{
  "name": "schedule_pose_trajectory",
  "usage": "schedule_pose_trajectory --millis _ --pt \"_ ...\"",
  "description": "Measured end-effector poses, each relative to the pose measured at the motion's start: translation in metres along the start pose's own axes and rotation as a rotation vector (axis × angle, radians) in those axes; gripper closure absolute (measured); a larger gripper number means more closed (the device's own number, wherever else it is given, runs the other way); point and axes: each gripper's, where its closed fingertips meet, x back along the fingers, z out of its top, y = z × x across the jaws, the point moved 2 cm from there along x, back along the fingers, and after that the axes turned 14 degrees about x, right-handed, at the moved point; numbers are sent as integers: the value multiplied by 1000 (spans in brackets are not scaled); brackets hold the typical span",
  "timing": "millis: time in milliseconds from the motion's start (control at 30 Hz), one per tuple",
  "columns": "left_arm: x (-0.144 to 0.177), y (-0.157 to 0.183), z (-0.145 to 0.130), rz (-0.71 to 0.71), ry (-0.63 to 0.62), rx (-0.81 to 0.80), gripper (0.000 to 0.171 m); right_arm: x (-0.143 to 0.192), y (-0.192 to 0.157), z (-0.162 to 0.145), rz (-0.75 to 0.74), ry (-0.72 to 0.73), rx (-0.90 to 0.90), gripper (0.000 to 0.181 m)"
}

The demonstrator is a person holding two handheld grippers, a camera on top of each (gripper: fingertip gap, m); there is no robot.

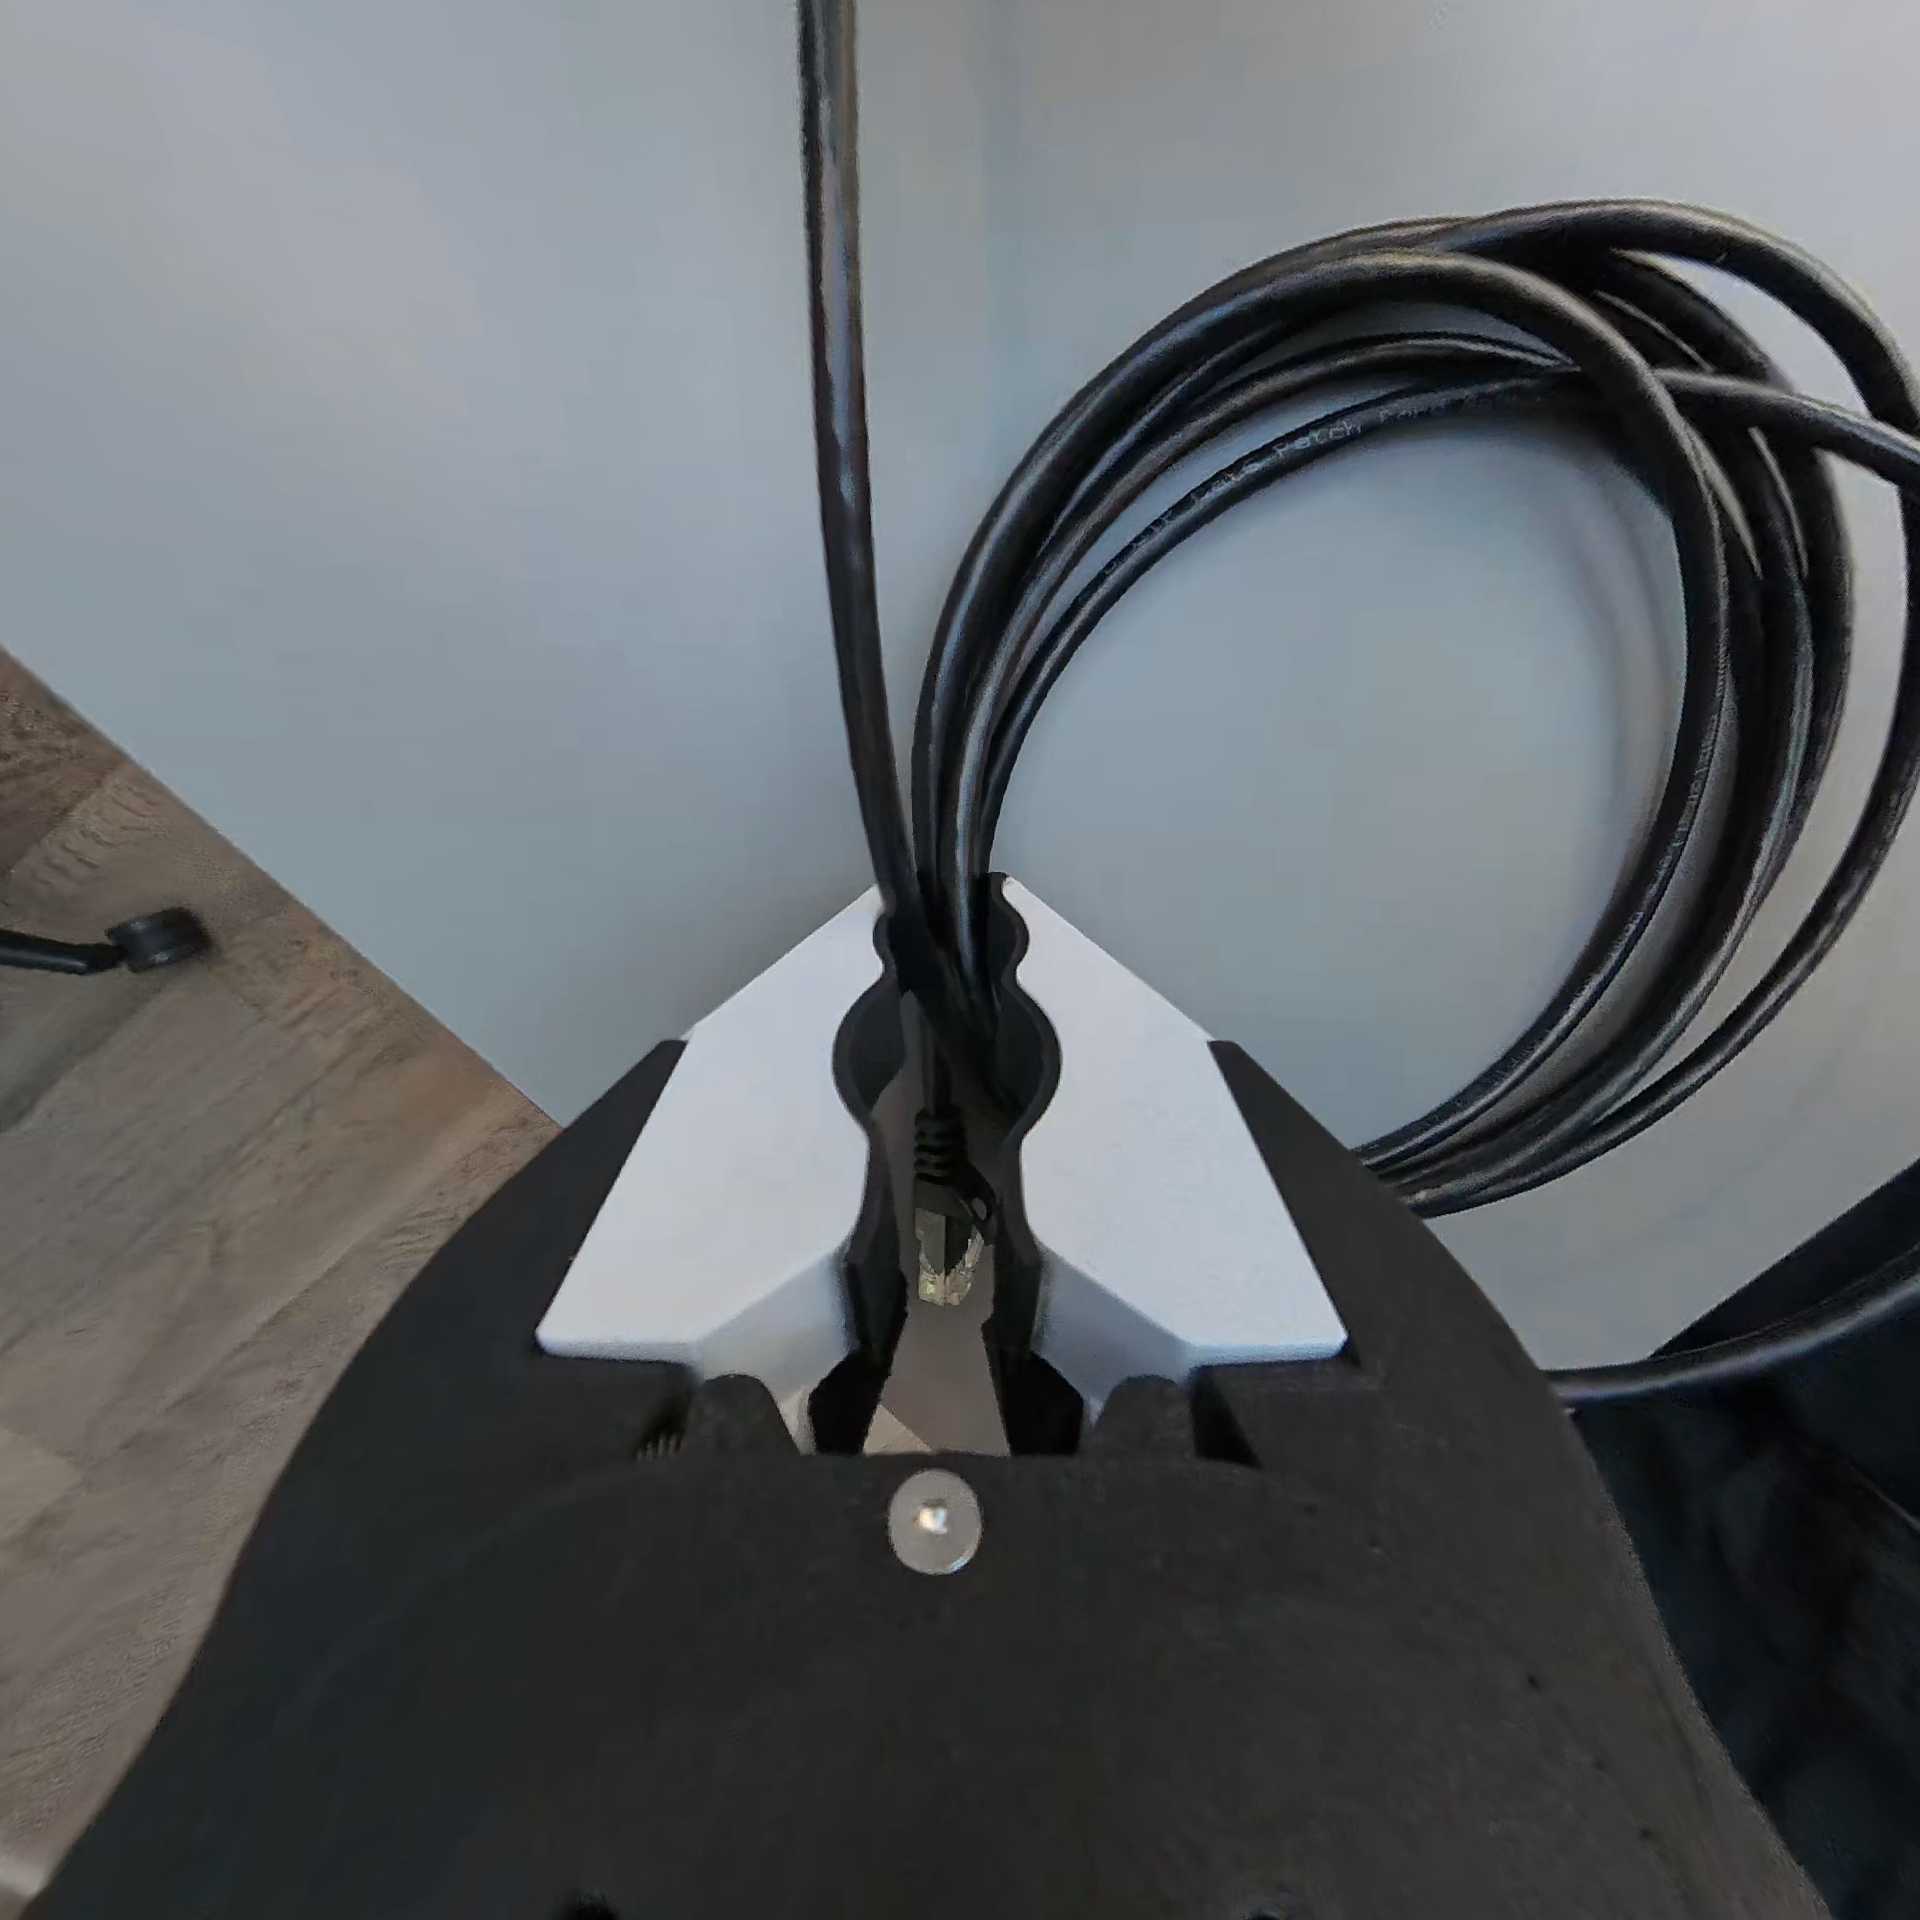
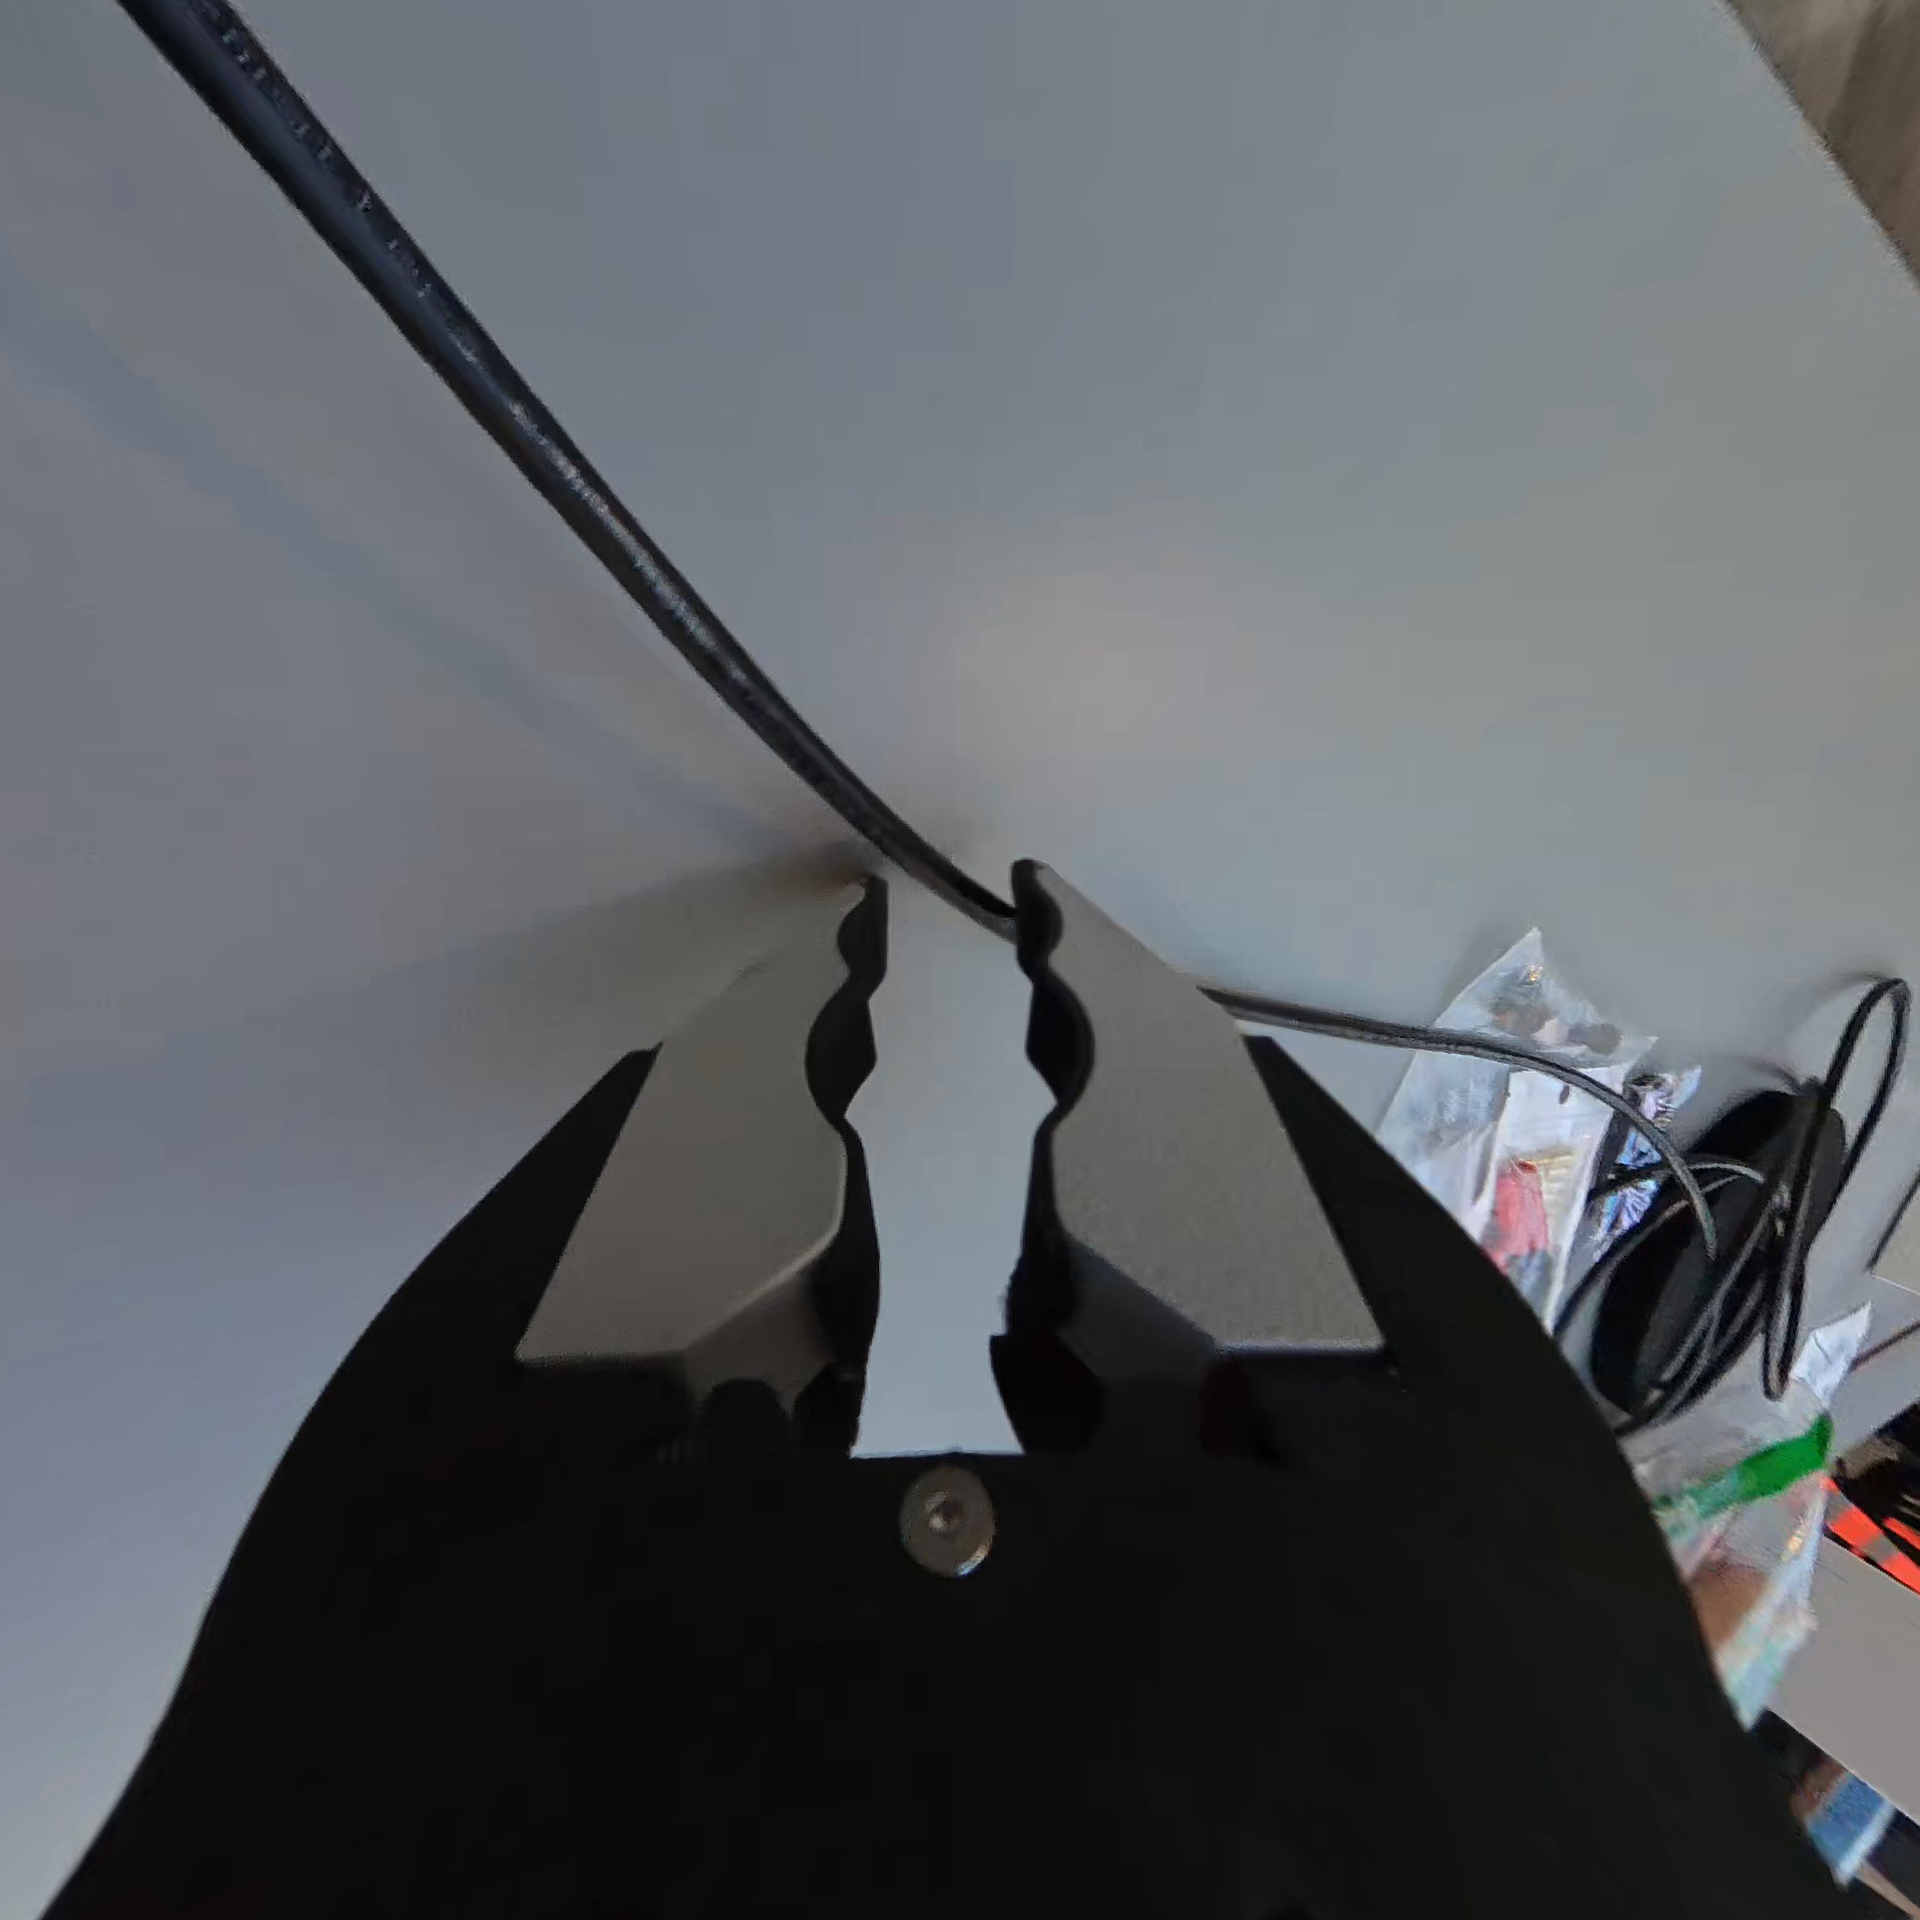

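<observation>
Left gripper (image 1: 943, 925) first: its jaws are clamped tight on a bundle of black cable (image 1: 1455, 665), several strands pinched together right at the tips. Tucked back between the jaws is the plug (image 1: 943, 1242), a clear network-style connector with a ribbed black boot, pointing back toward the camera. From the pinch, the cable fans out to the right in a big coil of loops held up over the white surface (image 1: 416, 520). One single strand leaves the bundle and runs straight up out of the top of the view. Off to the left past the surface edge there's wood-look floor (image 1: 208, 1195), with what looks like a black caster (image 1: 161, 938) on it, though it's too small to be sure.

Right gripper (image 2: 951, 888): jaws narrowly apart, nothing clamped. A single black strand (image 2: 540, 436) comes down diagonally from the upper left and touches the tip of the right-hand finger (image 2: 1122, 1091), then passes behind it and carries on to the right. That strand looks close to the surface; whether it's resting on it I can't tell. Farther right is a heap of clutter: clear plastic bags (image 2: 1507, 1122) with colourful stuff inside, and a dark oval thing (image 2: 1714, 1247) with thin black wire looped round it.
</observation>
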Motion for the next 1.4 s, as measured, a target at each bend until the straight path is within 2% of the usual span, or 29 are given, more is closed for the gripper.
schedule_pose_trajectory --millis 33,133,233,300,367,433,467,533,600,667,767,833,933,1033,1067,1100,1133,1200,1300,1367,1400 --pt "1 0 -3 -9 17 34 163 -1 -3 4 15 16 -16 166" --pt "3 1 -9 -26 56 75 163 5 -16 12 14 31 -7 170" --pt "3 0 -9 -35 59 103 163 25 -33 11 102 64 -154 171" --pt "3 1 -8 -36 56 104 163 57 -20 8 -2 73 -166 173" --pt "2 3 -6 -34 57 94 162 100 9 5 -153 57 -77 174" --pt "0 8 -3 -50 54 89 163 146 32 5 -200 -3 25 174" --pt "-1 10 0 -62 53 90 162 168 38 10 -179 -23 53 174" --pt "-4 14 6 -79 53 88 162 202 22 17 43 -115 -8 174" --pt "-5 16 10 -86 57 84 163 231 -7 28 248 -247 -208 173" --pt "-6 16 13 -102 64 99 163 247 -45 51 384 -267 -402 173" --pt "-6 14 14 -139 86 153 163 239 -95 65 402 -290 -565 173" --pt "-5 9 15 -143 101 183 163 219 -137 72 491 -264 -746 170" --pt "-3 3 16 -146 108 217 163 186 -194 92 621 -143 -971 165" --pt "-3 3 16 -155 95 181 163 168 -207 102 608 40 -1000 157" --pt "-3 2 15 -149 85 163 163 171 -198 99 596 97 -1007 148" --pt "-3 2 15 -143 75 149 163 179 -183 96 584 179 -1007 127" --pt "-3 2 14 -141 72 143 163 190 -166 87 564 235 -997 122" --pt "-3 2 14 -141 76 146 163 214 -121 57 480 343 -967 124" --pt "-3 2 14 -135 86 147 163 208 -31 -30 149 337 -1064 134" --pt "-3 2 14 -134 88 150 163 182 17 -101 -72 190 -1124 134" --pt "-3 2 14 -134 89 152 163 167 33 -123 -120 148 -1105 135"
